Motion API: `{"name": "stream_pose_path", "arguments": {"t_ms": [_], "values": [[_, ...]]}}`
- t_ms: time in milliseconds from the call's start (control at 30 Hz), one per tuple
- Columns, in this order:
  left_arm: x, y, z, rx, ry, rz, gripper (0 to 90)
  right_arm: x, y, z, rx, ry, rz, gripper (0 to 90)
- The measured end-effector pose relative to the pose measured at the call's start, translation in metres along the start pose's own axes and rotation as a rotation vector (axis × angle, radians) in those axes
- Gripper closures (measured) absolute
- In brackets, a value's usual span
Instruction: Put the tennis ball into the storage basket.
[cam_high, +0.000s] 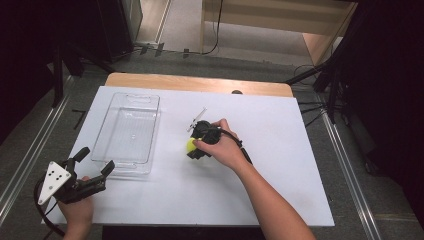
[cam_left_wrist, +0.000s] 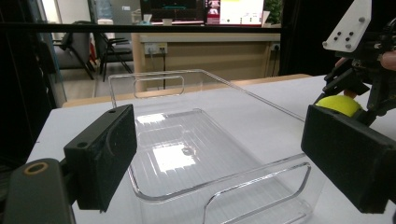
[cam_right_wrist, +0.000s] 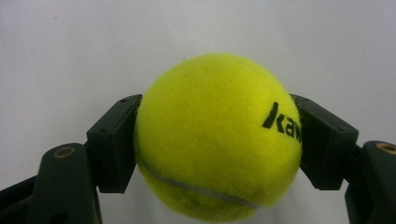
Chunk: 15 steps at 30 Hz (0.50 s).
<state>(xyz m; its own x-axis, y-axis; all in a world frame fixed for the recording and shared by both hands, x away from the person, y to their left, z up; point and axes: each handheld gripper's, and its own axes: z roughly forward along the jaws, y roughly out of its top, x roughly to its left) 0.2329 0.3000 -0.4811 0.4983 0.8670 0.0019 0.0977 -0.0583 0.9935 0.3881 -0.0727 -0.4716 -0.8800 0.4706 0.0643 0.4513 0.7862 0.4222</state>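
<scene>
A yellow tennis ball is clamped between the right tongs just right of the clear tray on the white desk, while the left tongs, spread wide and empty, are held at the tray's near end; the transfer into the tray is judged still undone.

A lab: black curtains, floor rails, monitors.

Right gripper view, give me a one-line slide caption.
Right hand-held gripper clamps a yellow tennis ball between its two black jaws above the white table.
</scene>
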Motion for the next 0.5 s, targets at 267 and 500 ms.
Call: {"name": "stream_pose_path", "arguments": {"t_ms": [267,500], "values": [[0.000,0.000,0.000,0.000,-0.001,0.000,11.1,0.000,0.005,-0.008,-0.012,0.008,-0.005,23.5],[0.000,0.000,0.000,-0.001,-0.003,-0.001,11.1,0.001,0.011,-0.013,-0.019,0.025,-0.015,23.4]]}}
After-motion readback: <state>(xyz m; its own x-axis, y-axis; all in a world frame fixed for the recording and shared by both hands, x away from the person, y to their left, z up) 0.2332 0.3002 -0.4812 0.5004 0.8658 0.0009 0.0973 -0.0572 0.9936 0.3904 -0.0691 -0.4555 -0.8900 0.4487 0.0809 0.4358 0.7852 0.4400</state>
